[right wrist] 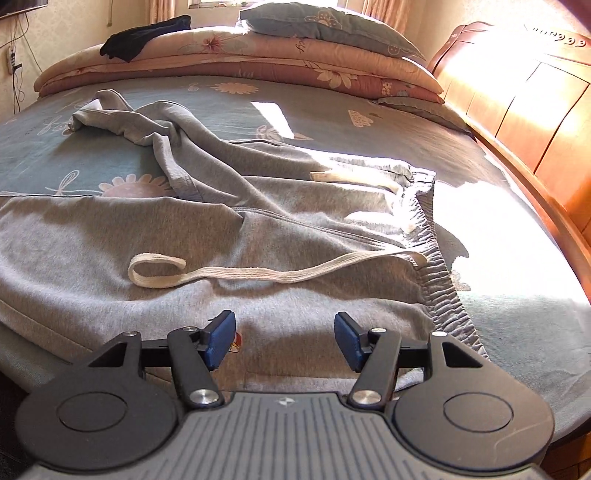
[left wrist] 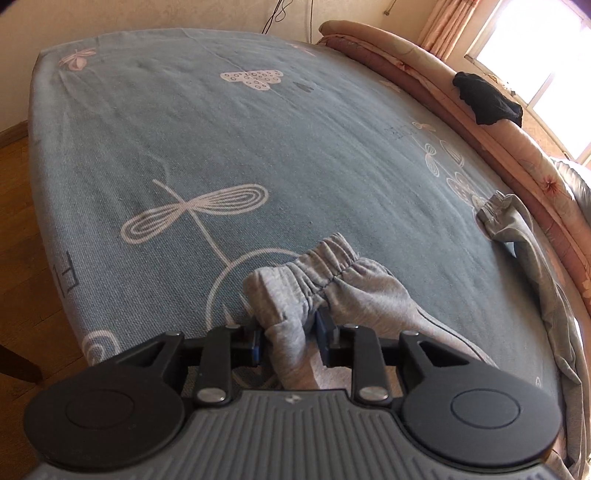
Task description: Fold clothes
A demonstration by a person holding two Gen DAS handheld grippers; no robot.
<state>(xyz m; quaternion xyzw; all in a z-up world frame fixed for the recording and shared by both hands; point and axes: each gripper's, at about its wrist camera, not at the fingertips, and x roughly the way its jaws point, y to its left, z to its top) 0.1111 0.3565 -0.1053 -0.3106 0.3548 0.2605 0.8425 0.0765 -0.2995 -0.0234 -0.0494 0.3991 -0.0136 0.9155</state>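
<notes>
Grey jersey sweatpants [right wrist: 229, 229] lie spread over the bed [right wrist: 192, 88], which wears a blue-green sheet w/ white dragonfly and flower prints. In the right wrist view we see the waistband [right wrist: 439, 273], elasticated and gathered, running along the right side of the garment, partly in strong sunlight. A cream drawstring [right wrist: 236, 273] trails from it across the grey cloth toward the left and ends in a loop. The far leg is rumpled and twisted, reaching toward the upper left of that view.

Our right tool [right wrist: 284, 338] hangs just above the near part of the pants, blue pads wide apart, nothing between them. A small red-and-white print on the fabric shows just beside its left pad.

Our left tool [left wrist: 290, 341] is closed on a leg cuff [left wrist: 325, 266]: the pads pinch a bunched fold of grey cloth just below the cuff's elastic hem, and the cuff sits lifted slightly off the sheet near the bed's front edge. The other cuff [left wrist: 495, 210] lies well apart, at the right near the quilts.

Folded pink floral quilts [right wrist: 258, 62] are stacked along the far side, w/ a black garment [right wrist: 144, 38] draped on top and a pillow [right wrist: 325, 22] above. Wooden headboard [right wrist: 524, 99] at right.
</notes>
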